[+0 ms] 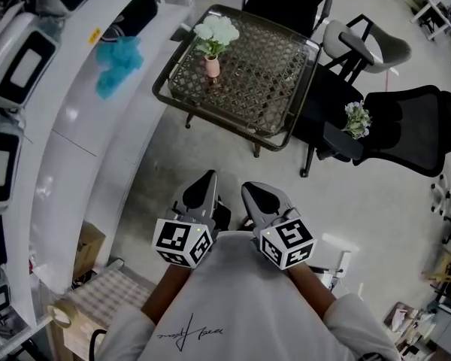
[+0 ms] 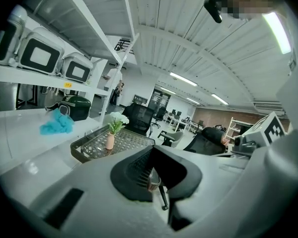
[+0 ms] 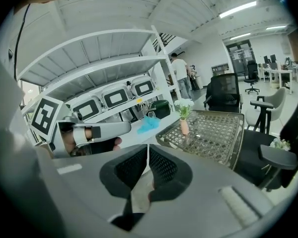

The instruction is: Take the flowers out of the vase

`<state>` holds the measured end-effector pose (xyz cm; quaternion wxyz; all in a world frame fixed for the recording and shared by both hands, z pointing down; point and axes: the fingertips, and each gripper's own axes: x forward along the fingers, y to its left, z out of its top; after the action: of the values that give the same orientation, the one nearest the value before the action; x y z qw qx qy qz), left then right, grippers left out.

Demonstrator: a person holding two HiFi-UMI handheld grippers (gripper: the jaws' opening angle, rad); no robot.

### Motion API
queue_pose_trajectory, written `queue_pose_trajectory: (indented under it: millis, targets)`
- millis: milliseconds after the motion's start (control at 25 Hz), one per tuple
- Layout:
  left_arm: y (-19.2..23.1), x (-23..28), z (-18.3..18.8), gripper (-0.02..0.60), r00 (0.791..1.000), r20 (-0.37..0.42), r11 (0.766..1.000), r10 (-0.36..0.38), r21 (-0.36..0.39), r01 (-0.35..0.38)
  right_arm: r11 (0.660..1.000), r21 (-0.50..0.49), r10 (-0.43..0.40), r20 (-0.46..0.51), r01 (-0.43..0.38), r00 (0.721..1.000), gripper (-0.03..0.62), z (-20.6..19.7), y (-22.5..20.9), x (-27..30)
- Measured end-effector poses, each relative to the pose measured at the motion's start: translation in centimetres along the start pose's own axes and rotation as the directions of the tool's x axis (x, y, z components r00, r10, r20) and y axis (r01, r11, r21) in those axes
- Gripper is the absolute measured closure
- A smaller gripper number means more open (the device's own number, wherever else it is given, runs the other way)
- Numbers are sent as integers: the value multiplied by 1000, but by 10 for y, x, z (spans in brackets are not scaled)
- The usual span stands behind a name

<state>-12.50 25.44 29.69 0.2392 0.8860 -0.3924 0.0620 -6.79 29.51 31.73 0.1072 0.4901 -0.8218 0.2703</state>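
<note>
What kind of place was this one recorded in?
Most likely an open-plan office or lab workspace: black swivel chairs stand on a bare concrete floor, white shelving holds rows of equipment cases, and more desks and chairs stretch back under strip lights.

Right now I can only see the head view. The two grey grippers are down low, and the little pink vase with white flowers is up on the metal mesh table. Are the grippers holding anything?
Observer: No. In the left gripper view, the left gripper has its jaws shut with nothing between them.
Operator: What about the other one?
Observer: The right gripper has its jaws together too, and it is empty.
Operator: Is anybody else in the room?
Observer: Yes. The right gripper view shows a person standing far off, at the far end of the white metal shelves.
</note>
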Motion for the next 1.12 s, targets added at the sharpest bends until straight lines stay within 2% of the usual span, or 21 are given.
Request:
queue_pose_trajectory:
  millis: [600,1120]
  targets:
    - [65,0,25,581,999,0,999,-48,15,48,1000,-15,-19,28,19,999,569,29,30,67]
    - [93,33,41,581,998,-27,998,-51,20,51,1000,-9,-11,36,11,999,557,54,10,105]
